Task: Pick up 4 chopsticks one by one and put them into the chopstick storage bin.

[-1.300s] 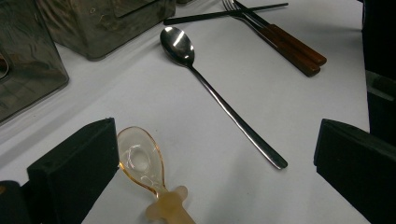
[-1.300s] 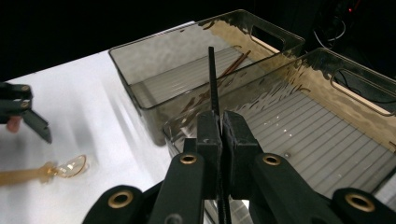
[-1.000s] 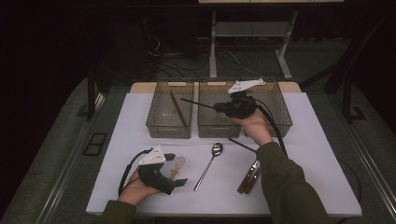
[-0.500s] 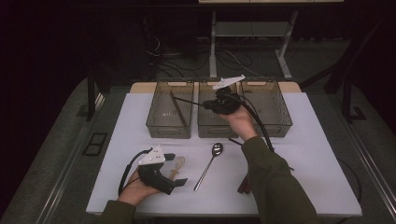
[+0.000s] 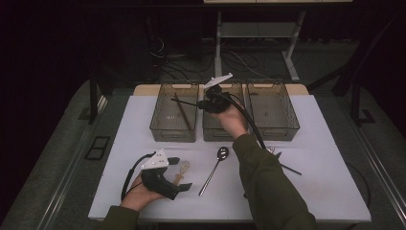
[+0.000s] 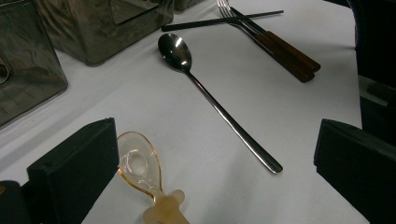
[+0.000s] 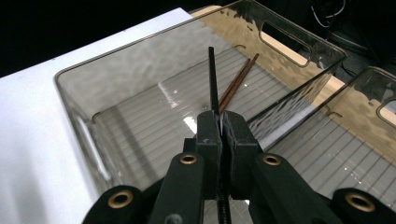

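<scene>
While the right hand-held gripper (image 7: pixel 219 122) is clamped on a black chopstick (image 7: pixel 212 79) and holds it over the left bin (image 5: pixel 174 117) at the back edge of the counter (image 5: pixel 119 143), the stick juts far out ahead of the jaws, so the risk is leverage. Gripped near one end, it could pivot between the pads. If it is let go too high or too far forward, its tip may catch the bin's rim and the stick could tip out onto the counter or land across the wall. It could also knock the brown chopsticks (image 7: pixel 236 81) already lying on the bin's ribbed floor.

The left hand-held gripper (image 5: pixel 179 173) rests near the front left corner, jaws apart, with a clear plastic spoon (image 6: pixel 140 163) lying between them, ungripped. A metal spoon (image 6: pixel 215 98) lies mid-counter, with wooden-handled forks (image 6: pixel 275 44) and a second black chopstick (image 6: pixel 222 21) toward the right.

A white cover lies over the counter. Around it the room is dark, with grey flooring, cables and the legs of a stand behind.
</scene>
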A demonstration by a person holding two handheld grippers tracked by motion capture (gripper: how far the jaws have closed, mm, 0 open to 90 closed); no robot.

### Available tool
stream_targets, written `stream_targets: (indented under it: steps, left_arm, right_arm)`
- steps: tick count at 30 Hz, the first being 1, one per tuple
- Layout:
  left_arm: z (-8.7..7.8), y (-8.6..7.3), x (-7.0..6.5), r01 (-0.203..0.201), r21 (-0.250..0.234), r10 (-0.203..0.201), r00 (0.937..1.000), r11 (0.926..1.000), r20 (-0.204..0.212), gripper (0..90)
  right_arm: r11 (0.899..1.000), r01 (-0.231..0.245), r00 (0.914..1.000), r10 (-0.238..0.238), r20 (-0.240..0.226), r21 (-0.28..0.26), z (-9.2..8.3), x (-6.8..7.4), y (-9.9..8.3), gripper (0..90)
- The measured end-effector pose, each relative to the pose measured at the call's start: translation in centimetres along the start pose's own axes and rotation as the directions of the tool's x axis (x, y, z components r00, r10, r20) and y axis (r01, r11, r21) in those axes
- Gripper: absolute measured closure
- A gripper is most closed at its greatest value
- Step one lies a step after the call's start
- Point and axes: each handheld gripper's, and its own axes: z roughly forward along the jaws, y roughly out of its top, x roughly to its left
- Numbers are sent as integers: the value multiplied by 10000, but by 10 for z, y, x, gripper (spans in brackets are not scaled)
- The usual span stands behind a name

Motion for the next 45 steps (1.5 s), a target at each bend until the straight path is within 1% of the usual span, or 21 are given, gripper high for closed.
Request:
stream_targets:
  steps: [1,4,7,8,10,12,14,17,21,24,29,36,38,41,45]
  left_arm:
    - [0,0,0,19,-5,-19,10000,10000,9,0]
    - [-1,0,0,38,-27,-38,10000,10000,-9,0]
    - [-1,0,0,-38,-49,38,10000,10000,0,0]
    - [-1,0,0,45,-64,-45,10000,10000,3,0]
    - [-1,0,0,-19,-56,20,10000,10000,22,0]
    - [-1,0,0,-66,-46,66,10000,10000,45,0]
    - [-1,0,-1,-10,-58,10,10000,10000,58,0]
    - [0,1,0,11,-73,-11,10000,10000,75,0]
    - [-1,1,0,-16,-81,17,10000,10000,81,0]
    - [0,1,0,-5,-85,6,10000,10000,86,0]
    - [0,1,0,18,-118,-17,10000,9999,96,0]
    - [0,1,1,-3,-111,5,9999,9999,142,0]
    - [0,1,1,-3,-115,5,9999,9999,147,0]
    - [-1,1,1,-6,-128,8,9999,9999,150,0]
    - [0,1,1,-4,-118,5,9999,9999,143,0]
  right_arm:
    - [10000,-9,9999,9,107,34,4,0,2,859]
    - [9999,-65,9998,64,196,91,12,0,8,859]
    - [9996,-255,9995,253,207,80,22,-1,13,859]
    - [9996,-262,9994,260,231,61,24,-1,14,859]
    - [9993,-380,9991,379,209,71,32,0,16,859]
    - [9989,-416,9989,411,211,195,39,1,16,859]
    - [9987,-389,9989,380,284,338,44,2,16,859]
    - [9980,-489,9984,478,286,408,52,4,16,859]
    - [9981,-437,9983,419,395,441,57,6,21,859]
    - [9976,-541,9978,524,398,437,61,7,23,859]
    - [9958,-662,9964,627,567,624,69,6,23,858]
    - [9957,-651,9969,620,478,664,78,8,21,858]
    - [9955,-626,9972,595,457,717,79,8,20,849]
    - [9959,-607,9969,571,532,678,78,8,21,744]
    - [9966,-615,9969,587,524,555,75,7,22,673]
